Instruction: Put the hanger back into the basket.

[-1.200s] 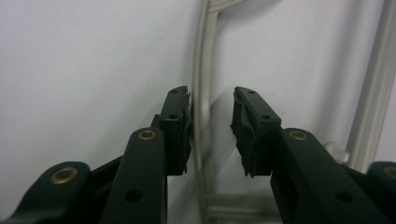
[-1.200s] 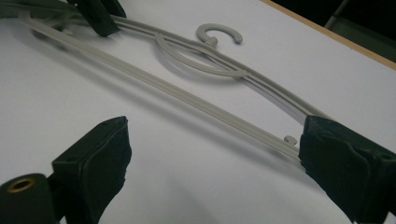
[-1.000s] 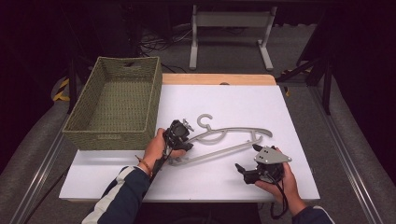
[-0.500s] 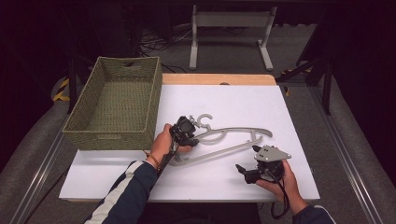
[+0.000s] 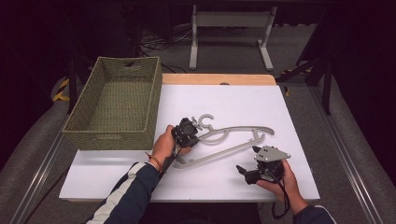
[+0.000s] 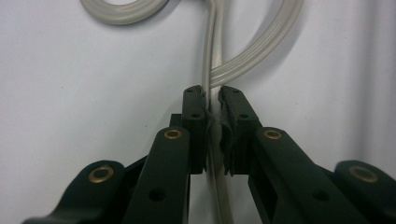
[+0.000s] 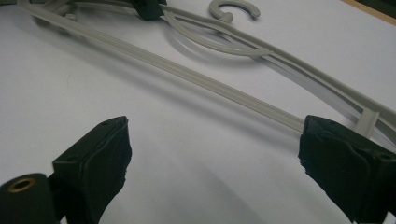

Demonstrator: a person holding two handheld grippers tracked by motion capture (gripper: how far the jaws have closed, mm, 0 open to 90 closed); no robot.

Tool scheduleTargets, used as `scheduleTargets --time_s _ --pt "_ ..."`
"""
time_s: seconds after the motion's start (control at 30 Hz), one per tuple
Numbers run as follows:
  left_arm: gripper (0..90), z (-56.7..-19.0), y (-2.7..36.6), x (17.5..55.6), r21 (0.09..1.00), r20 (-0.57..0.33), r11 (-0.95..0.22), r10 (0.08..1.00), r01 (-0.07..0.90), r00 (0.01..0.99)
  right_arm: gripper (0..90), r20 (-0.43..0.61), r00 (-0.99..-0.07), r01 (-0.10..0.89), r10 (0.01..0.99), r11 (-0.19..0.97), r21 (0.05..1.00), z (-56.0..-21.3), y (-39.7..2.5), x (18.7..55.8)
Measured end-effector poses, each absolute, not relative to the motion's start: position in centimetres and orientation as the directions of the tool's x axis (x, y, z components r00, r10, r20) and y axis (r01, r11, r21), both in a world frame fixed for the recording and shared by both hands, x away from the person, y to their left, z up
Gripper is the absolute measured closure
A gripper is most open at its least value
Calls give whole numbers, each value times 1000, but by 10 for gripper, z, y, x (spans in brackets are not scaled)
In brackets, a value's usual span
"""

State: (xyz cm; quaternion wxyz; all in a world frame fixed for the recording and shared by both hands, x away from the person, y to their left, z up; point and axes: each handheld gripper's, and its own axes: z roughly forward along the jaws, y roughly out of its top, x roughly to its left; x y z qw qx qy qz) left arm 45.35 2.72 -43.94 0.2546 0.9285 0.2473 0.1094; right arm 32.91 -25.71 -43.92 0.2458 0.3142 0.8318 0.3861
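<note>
Grey plastic, thin and ribbed: the hanger (image 5: 229, 140) lies flat on the white table (image 5: 299, 186), and the left gripper (image 6: 212, 121) has its jaws clenched on one narrow bar of it, the rubber pads pressed against either side of the strip. Just ahead of those jaws the bar meets a curved brace, and the hook (image 5: 204, 121) sits beyond that; gripping so near the neck probably gives the person a balanced hold for lifting, though whether the bar is off the table yet is hard to tell from the high view. The right gripper (image 7: 215, 163) hangs released, jaws spread wide, with the hanger's long lower bar running across just ahead of it and its far end near the right-hand jaw. The woven green basket (image 5: 79, 125) stands beside the left hand (image 5: 163, 143), a likely destination.
</note>
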Motion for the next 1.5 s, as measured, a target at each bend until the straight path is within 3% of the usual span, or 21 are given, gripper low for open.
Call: scheduleTargets --time_s 0.3,0.57,0.8,0.93,1.2,1.5 --pt "812 -436 22 446 575 158 -737 526 355 835 86 -164 -694 325 701 508 798 -443 -258 330" --pt "811 -421 30 438 685 178 -658 567 313 804 82 -168 -664 321 729 480 816 -443 -267 332" --pt "814 -412 34 430 727 211 -633 574 266 791 82 -181 -654 320 734 486 813 -443 -266 333" --pt "814 -411 34 431 718 211 -643 566 266 797 82 -184 -662 318 727 495 809 -444 -264 333" --pt "810 -431 40 451 666 72 -632 583 396 810 83 -177 -673 330 719 505 797 -448 -264 334" --pt "810 -444 36 453 611 55 -674 560 416 827 83 -174 -693 327 699 521 788 -450 -262 334"
